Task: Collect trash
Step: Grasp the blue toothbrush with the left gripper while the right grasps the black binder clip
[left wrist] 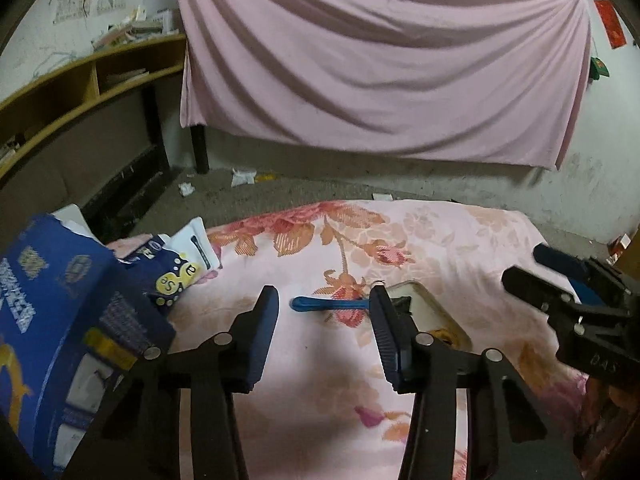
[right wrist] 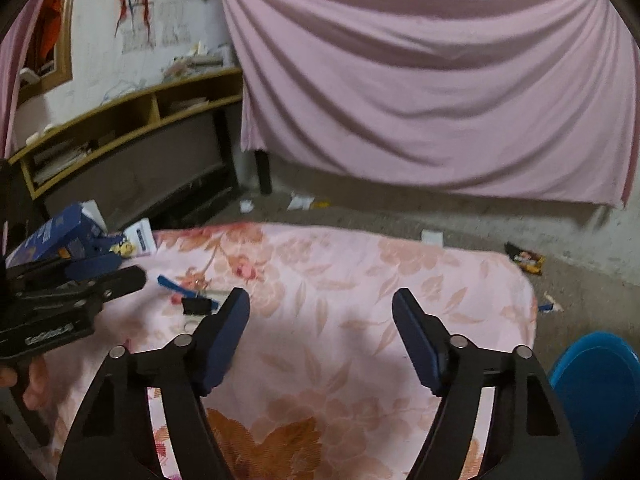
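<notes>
A table under a pink floral cloth (left wrist: 460, 232) holds a blue plastic handle (left wrist: 328, 304) that lies beside a pale flat tray (left wrist: 424, 300) and a black binder clip (right wrist: 196, 306). My left gripper (left wrist: 324, 300) is open and empty just short of the blue handle. My right gripper (right wrist: 320, 304) is open and empty above the bare cloth (right wrist: 400, 264). A blue carton (left wrist: 60, 320) and crumpled blue and white wrappers (left wrist: 180, 264) lie at the table's left edge. In the right wrist view the left gripper (right wrist: 120, 274) shows at the left and the blue handle (right wrist: 172, 285) lies beyond it.
A blue bin (right wrist: 596, 392) stands at the lower right beside the table. Paper scraps (left wrist: 244, 178) and a dark snack wrapper (right wrist: 526, 262) lie on the concrete floor. A pink sheet (left wrist: 380, 60) hangs behind. A wooden shelf (left wrist: 80, 88) stands at the left.
</notes>
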Demonstrator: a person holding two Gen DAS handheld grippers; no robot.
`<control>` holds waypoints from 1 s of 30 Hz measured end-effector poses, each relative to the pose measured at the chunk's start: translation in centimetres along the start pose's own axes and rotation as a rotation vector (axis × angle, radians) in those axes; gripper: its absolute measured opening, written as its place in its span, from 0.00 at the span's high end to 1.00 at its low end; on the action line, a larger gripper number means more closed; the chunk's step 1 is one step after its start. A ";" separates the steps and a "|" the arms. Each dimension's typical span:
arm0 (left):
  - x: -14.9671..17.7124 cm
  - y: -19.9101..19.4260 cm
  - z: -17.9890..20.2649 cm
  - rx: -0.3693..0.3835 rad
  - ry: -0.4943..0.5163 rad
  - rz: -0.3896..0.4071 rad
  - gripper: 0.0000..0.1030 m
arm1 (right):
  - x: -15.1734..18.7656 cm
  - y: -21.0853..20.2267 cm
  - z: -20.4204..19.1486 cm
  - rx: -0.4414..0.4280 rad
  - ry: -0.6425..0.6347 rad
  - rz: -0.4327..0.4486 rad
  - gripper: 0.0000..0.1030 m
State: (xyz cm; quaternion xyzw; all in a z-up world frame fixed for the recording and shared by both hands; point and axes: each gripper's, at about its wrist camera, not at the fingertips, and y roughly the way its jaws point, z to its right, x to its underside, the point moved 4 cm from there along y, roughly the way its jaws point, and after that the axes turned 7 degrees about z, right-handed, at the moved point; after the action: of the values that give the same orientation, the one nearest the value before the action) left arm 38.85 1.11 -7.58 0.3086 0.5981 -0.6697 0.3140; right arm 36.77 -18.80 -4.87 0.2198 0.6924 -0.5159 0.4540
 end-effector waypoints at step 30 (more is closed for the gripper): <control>1.3 2.8 3.8 0.276 0.188 -0.178 0.76 | 2.4 4.1 1.5 -0.030 -0.107 -0.300 0.81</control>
State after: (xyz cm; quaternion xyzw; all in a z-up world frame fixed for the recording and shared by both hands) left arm 40.14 -2.98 -9.96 0.3558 0.5523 -0.7387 0.1510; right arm 39.35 -19.10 -9.16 0.0794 0.6999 -0.5783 0.4116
